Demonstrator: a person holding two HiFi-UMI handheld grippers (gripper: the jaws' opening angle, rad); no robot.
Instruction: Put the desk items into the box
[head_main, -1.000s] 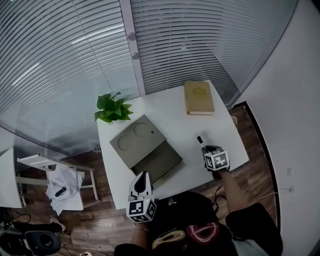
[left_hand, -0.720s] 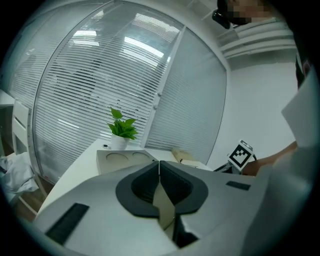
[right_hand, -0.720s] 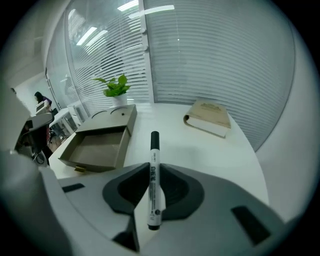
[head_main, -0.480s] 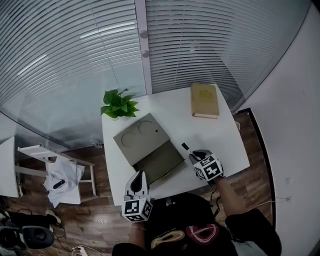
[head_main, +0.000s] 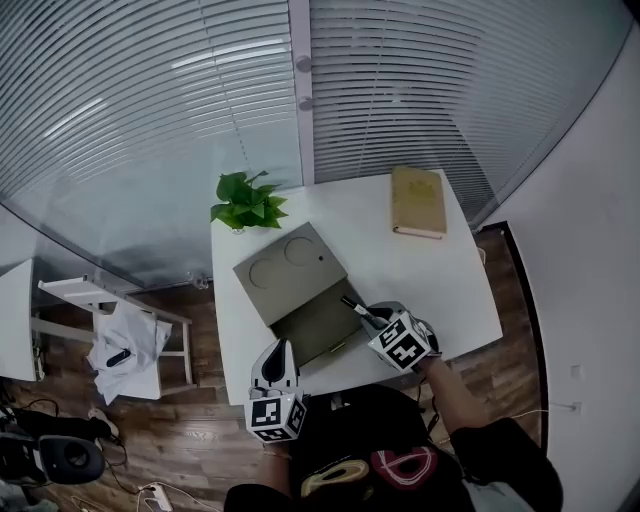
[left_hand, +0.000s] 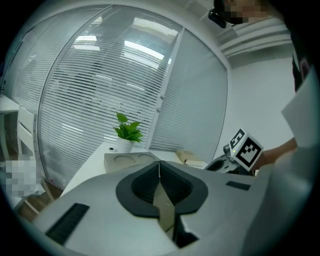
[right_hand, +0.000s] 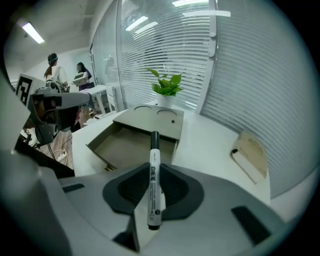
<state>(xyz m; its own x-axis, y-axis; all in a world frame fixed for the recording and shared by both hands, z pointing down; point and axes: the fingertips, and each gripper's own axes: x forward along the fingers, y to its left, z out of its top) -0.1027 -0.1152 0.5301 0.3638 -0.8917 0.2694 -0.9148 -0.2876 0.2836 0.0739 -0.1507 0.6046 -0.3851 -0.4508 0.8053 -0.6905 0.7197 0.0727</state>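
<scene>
On the white bench (head_main: 430, 270) the grey box (head_main: 318, 328) is sitting open, its lid (head_main: 285, 265) lying flat behind it, hinged back toward the window blinds. The right gripper (head_main: 375, 320) is grasping a marker (right_hand: 153, 172): jaws clenched on the white barrel, dark cap end sticking out forward and pointing at the open box. In the head view the marker tip is sitting right at the box's right-hand rim, not inside yet. The left gripper (left_hand: 160, 176) is hanging at the bench's near edge, just beside the box's near-left corner, jaws clenched together with nothing between them. A tan book (head_main: 418, 201) is lying flat at the far right corner of the bench, well apart from the box. A potted green plant (head_main: 248, 203) is standing at the far left corner, just behind the lid. The box interior is looking bare in the right gripper view.
</scene>
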